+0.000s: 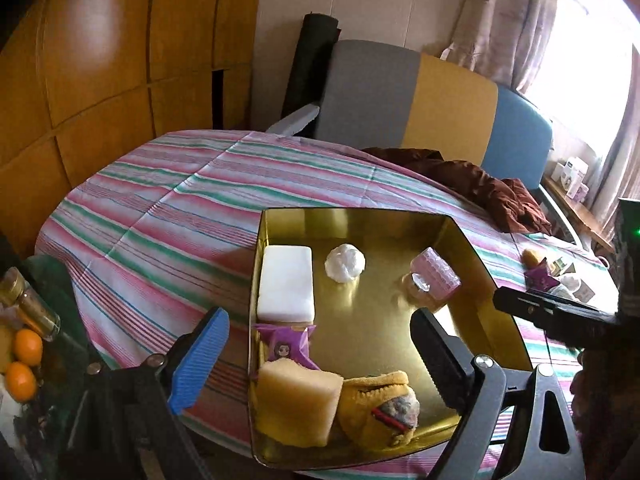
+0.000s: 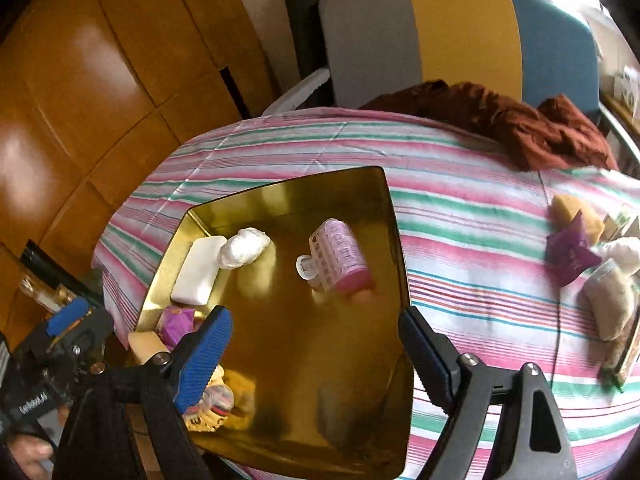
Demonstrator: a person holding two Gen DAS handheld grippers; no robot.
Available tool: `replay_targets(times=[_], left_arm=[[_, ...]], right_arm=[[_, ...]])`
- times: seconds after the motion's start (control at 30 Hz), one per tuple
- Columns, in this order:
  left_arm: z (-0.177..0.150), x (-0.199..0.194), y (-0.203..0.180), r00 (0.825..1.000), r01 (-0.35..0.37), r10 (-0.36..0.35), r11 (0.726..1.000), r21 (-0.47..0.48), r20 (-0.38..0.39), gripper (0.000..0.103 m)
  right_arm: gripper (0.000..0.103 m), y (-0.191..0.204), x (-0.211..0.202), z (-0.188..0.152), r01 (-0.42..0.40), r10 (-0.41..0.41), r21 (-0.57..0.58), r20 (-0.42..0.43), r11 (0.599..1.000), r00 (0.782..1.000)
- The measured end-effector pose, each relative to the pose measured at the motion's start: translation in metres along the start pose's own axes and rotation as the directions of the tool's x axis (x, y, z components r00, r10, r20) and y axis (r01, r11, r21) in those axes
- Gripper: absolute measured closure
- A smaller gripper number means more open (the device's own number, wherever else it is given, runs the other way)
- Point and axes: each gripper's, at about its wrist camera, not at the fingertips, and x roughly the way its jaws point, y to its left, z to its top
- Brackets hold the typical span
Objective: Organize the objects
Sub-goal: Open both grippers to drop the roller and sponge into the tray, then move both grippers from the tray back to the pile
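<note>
One shallow gold metal tray (image 1: 492, 272) lay ahead of both grippers' jaws, which stood apart and empty, on a striped pink-and-green tablecloth (image 1: 168, 208) over the desk. It held six items, including one pink cylindrical hair roller (image 2: 340, 256) and one white rectangular soap bar (image 1: 285, 284). A wooden wardrobe (image 1: 100, 60) stood behind.

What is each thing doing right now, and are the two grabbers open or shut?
Left gripper: open, holding nothing.
Right gripper: open, holding nothing.
Gold tray: open, on the striped cloth.
Pink roller: lying on its side in the tray.
White block: lying flat in the tray.
Brown cloth: crumpled.
</note>
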Motion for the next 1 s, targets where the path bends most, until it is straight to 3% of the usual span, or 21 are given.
replay_targets(times=[0.37,1.0], left_arm=[[-0.005,-0.004,-0.017,1.0,-0.028,0.027,0.999,0.042,0.008,0.006],[-0.006,-0.007,-0.055,1.0,0.023,-0.024,0.991,0.135,0.006,0.006]], right_arm=[[0.016,0.014,-0.012,-0.01,0.065,-0.061,-0.078,0.054,0.995,0.997],[0.016,-0.012,-0.03,-0.018,0.119,-0.118,-0.007,0.094,0.993,0.988]])
